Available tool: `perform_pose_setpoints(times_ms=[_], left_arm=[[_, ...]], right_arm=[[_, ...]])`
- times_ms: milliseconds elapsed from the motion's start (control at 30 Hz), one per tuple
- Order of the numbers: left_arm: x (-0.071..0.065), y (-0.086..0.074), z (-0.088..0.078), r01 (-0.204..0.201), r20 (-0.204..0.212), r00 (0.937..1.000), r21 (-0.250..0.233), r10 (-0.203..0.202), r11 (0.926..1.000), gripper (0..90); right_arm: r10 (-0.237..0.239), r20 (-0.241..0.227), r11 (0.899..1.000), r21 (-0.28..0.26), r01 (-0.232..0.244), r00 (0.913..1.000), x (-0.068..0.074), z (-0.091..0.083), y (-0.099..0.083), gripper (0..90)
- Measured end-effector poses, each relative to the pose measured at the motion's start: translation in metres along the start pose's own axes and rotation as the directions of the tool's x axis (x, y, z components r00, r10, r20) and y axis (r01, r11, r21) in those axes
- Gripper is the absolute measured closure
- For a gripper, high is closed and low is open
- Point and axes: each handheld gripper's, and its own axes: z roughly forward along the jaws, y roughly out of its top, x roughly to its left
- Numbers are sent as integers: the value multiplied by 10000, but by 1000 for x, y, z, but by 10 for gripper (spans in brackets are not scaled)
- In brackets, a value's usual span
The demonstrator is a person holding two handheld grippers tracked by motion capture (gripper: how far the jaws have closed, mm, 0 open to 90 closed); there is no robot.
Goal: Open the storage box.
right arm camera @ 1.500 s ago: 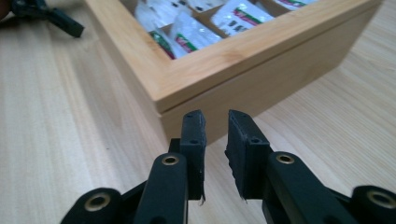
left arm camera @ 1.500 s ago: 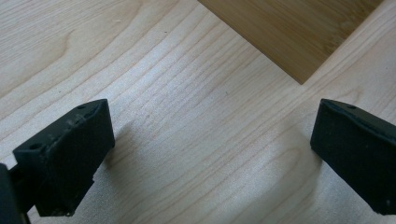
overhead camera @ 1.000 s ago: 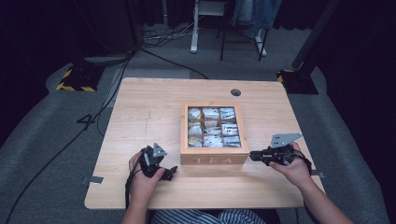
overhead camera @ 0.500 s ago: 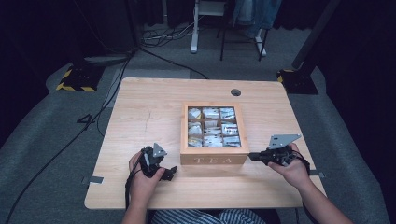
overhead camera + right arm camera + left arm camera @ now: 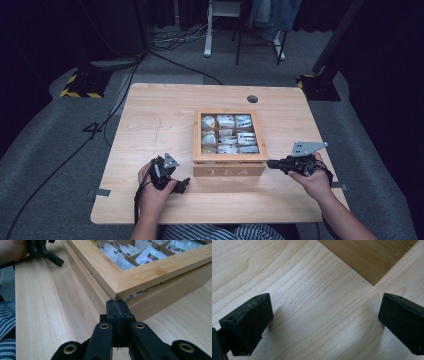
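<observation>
the tea box (image 5: 229, 170) lid looks barely lifted: the right gripper (image 5: 117, 305), jaws pressed together, noses under its corner while the left gripper (image 5: 181, 185) rests wide apart on the table (image 5: 150, 115).

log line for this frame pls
left gripper: open, over table left of tea box | right gripper: shut, tips at box lid front corner, lid slightly raised

High view looked down over the table (image 5: 150, 120); both gripper views sat low, close, sharing the tea box (image 5: 229, 167) (image 5: 160, 277) (image 5: 367, 257).
</observation>
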Motion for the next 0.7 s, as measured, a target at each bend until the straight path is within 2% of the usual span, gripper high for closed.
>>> perform_pose_setpoints(times_ms=[167,533,700], left_arm=[[0,0,0,3,-13,10000,5,-3,10000,2],[1,1,1,-27,31,10000,-16,27,10000,2],[1,2,2,5,68,10000,-19,-5,10000,2]], right_arm=[[13,83,9997,-254,-11,10000,0,-6,10,900],[82,197,9991,-412,-74,9998,-3,-15,30,900],[203,336,9974,-703,-179,9992,-6,-18,42,900]])
